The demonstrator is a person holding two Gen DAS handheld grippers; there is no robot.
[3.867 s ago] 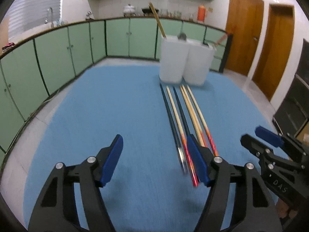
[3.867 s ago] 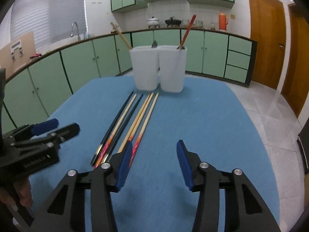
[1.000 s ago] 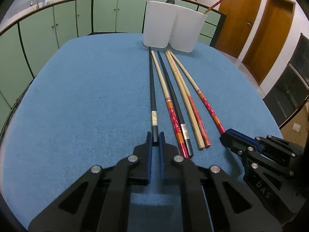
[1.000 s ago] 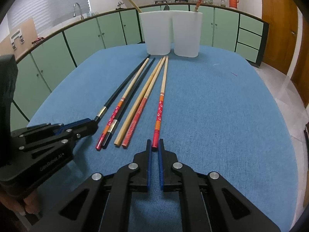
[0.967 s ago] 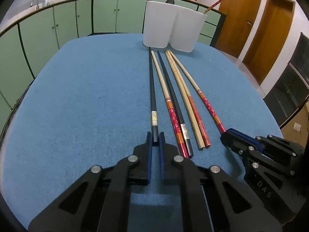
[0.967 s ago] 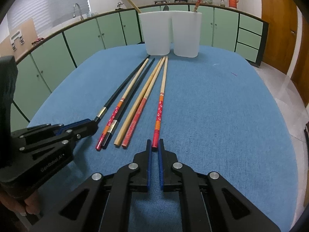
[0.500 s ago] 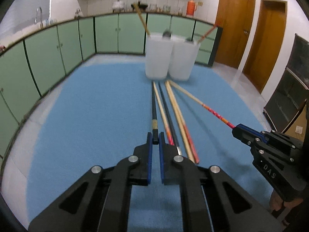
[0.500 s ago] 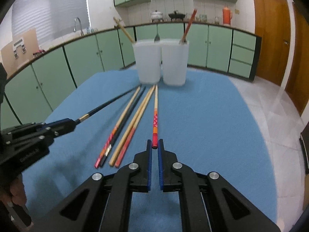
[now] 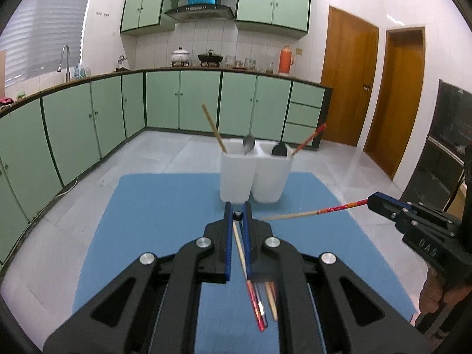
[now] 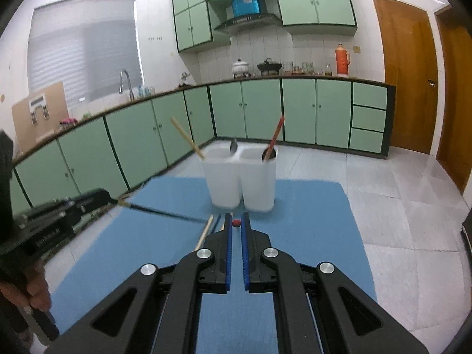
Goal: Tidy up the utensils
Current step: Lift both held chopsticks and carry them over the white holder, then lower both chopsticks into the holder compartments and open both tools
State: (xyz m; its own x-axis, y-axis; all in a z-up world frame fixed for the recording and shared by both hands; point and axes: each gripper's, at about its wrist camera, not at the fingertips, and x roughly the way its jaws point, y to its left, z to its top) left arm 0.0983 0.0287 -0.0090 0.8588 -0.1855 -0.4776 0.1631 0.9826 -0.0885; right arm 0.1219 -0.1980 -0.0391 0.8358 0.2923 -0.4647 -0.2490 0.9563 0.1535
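Chopsticks (image 9: 237,215) (image 10: 235,222), each clamped in closed jaws

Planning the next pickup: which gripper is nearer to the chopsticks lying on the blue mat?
Left, probably. The left gripper hangs directly above the chopsticks, which show beneath it; the right gripper is raised too, but off to their right.

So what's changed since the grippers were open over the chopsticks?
Each gripper has shut on one chopstick and lifted it: left gripper holds the black chopstick, right gripper the red-ended chopstick. The remaining chopsticks and white holders stayed put.
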